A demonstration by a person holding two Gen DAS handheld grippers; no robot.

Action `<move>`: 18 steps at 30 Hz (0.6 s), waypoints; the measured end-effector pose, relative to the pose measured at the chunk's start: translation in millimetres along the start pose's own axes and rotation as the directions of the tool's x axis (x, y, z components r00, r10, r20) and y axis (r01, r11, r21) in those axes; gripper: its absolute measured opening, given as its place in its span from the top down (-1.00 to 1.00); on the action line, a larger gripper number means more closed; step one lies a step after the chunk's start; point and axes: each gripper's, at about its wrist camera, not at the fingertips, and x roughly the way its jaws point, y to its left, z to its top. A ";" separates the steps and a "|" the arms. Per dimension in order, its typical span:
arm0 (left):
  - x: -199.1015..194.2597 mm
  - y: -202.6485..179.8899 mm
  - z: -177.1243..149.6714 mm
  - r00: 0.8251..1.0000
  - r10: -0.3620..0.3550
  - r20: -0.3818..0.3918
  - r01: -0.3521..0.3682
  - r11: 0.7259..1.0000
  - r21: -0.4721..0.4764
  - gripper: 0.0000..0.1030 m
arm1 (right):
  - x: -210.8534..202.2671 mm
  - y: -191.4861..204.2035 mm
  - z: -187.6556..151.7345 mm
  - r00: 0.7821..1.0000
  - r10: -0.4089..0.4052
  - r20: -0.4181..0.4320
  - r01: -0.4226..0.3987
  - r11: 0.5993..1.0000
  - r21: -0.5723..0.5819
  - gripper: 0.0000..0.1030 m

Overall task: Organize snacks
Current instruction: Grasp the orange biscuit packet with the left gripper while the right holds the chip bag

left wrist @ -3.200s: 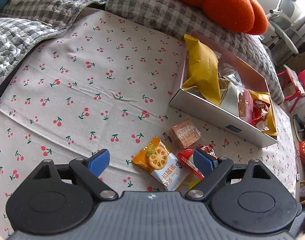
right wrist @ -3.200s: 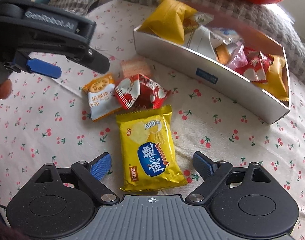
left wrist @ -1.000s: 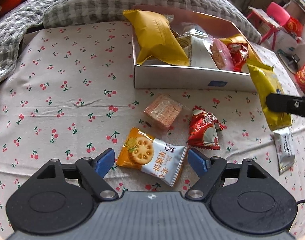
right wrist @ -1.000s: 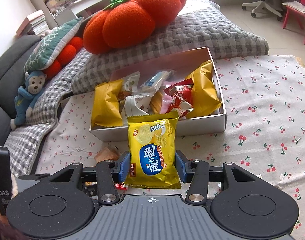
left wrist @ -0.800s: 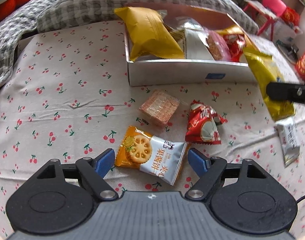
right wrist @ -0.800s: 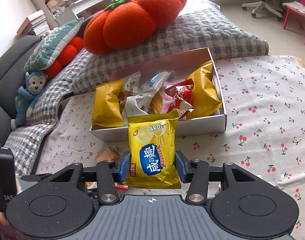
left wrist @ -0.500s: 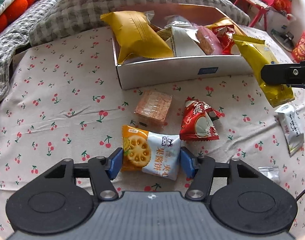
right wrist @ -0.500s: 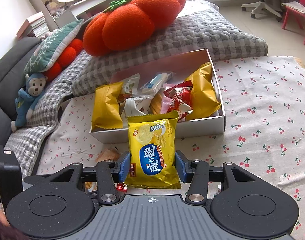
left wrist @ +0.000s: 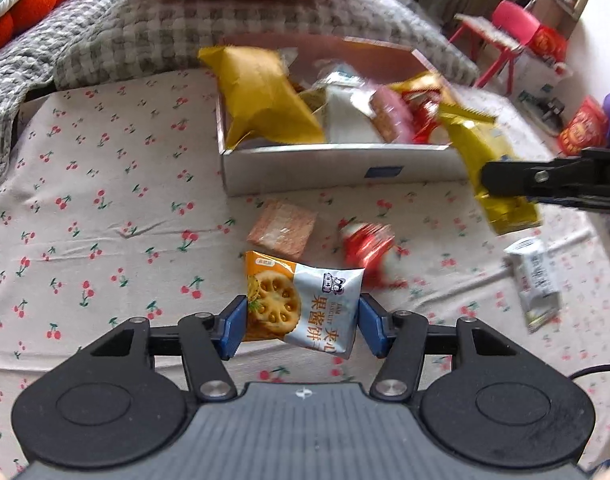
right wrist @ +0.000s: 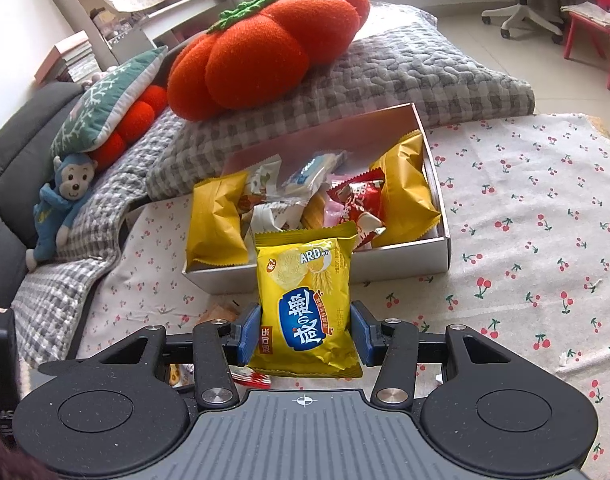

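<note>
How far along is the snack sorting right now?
Done: the box already holds a pile of packets. In hand: the left gripper is shut on the biscuit packet, and the right gripper is shut on the yellow chip bag. Left on the cloth: the brown wafer, the red packet and a white sachet.

The left gripper [left wrist: 303, 330] clamps a biscuit packet [left wrist: 303, 306]. At twelve o'clock sits the snack box [left wrist: 341, 170]; at three o'clock, a yellow chip bag [left wrist: 481, 148].
</note>
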 end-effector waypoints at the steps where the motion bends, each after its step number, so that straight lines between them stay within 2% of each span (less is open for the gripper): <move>1: -3.4 0.4 0.4 1.000 -0.015 0.012 0.015 1.000 -0.008 -0.06 | -0.7 -0.6 0.4 1.000 0.001 0.003 -0.001 1.000 0.003 0.10; 7: -21.3 6.0 4.6 0.992 -0.083 0.091 0.090 0.994 -0.068 -0.06 | -5.9 -6.7 4.5 0.999 -0.016 0.031 0.016 0.999 0.029 0.10; 14: -20.9 4.4 21.3 0.984 -0.058 0.168 0.076 0.992 -0.099 -0.06 | -8.9 -11.5 12.4 0.997 -0.026 0.067 0.022 0.998 0.063 0.10; 18: -25.7 4.9 32.3 0.969 -0.067 0.237 0.097 0.988 -0.119 -0.07 | -10.6 -15.4 18.8 0.995 -0.026 0.091 0.019 0.996 0.084 0.10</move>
